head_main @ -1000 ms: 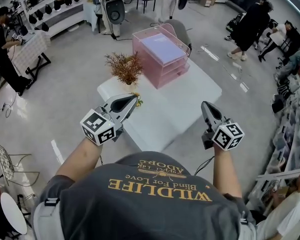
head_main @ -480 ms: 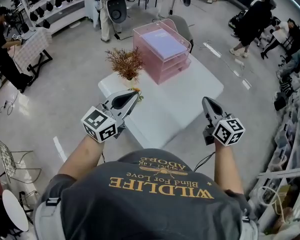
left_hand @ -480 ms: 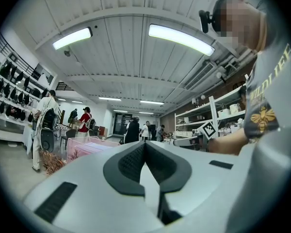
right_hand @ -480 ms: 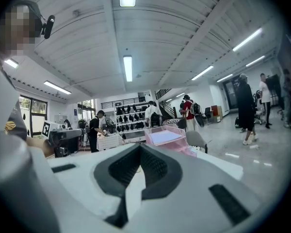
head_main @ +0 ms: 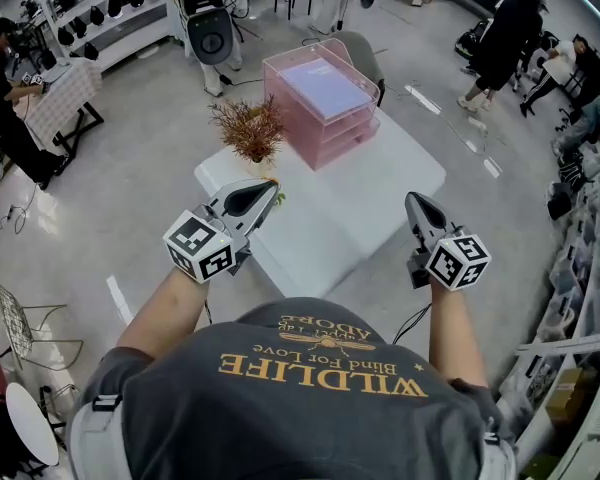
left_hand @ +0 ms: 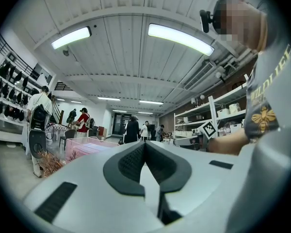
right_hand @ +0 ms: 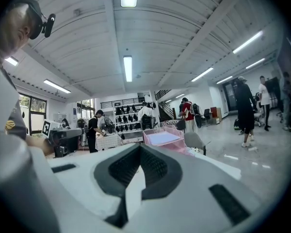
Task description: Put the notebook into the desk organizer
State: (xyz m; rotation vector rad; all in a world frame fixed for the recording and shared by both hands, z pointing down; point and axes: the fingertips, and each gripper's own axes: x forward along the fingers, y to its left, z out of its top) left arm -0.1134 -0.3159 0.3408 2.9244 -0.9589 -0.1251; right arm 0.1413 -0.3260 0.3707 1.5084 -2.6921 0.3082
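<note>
hovering over the white bench's (head_main: 355,213) 6 o'clock edge, the left claw (head_main: 271,184) and right claw (head_main: 412,201) are clenched on nothing. the pale lilac notebook (head_main: 325,86) lies atop the pink clear-plastic desk organizer (head_main: 342,140) at 12 o'clock, so the task looks finished.

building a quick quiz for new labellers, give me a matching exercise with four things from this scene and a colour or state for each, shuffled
Things:
1. desk organizer
2. notebook
3. dried plant
4. left gripper

Colours or states:
a. brown
b. shut, holding nothing
c. pale lilac
d. see-through pink

Pairs: 1-d, 2-c, 3-a, 4-b
</note>
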